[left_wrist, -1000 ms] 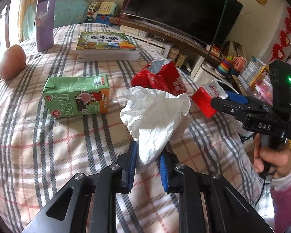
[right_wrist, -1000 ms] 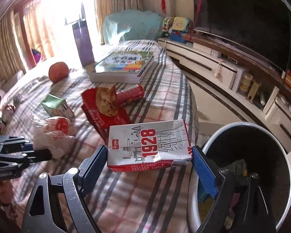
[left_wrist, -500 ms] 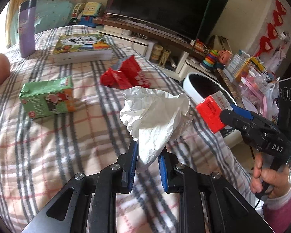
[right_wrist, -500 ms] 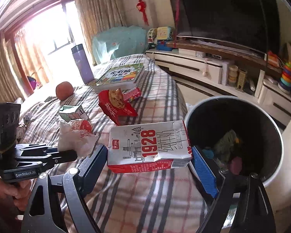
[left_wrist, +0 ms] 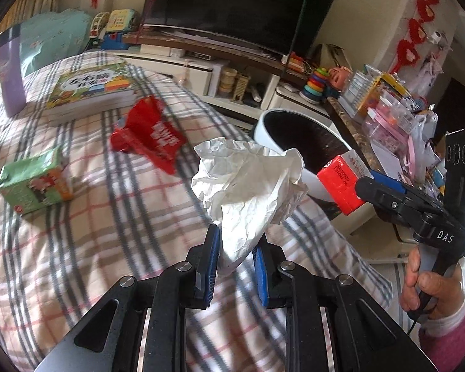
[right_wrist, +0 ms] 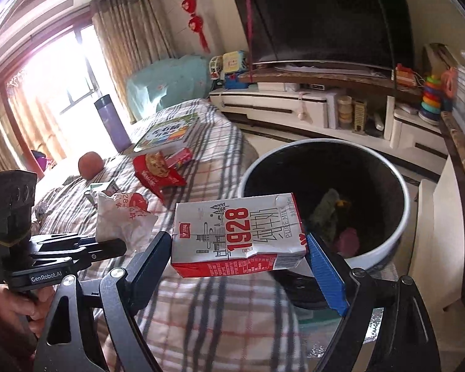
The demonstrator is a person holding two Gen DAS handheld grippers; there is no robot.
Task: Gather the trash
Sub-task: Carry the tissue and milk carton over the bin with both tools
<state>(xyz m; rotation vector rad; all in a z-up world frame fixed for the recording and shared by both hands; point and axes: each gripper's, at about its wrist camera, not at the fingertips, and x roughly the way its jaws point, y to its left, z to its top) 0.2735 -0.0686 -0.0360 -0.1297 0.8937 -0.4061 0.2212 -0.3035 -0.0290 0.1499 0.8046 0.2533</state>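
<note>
Gripping crumpled paper in left claw; milk carton in right claw

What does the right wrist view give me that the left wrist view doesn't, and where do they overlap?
Only the right wrist view: the inside of the bin with trash at the bottom, the 1928 print on the milk carton, and an orange-red round fruit. Only the left wrist view: the left gripper shut on the crumpled white paper. Both: carton, paper, bin, red snack bag, green carton, book.
</note>
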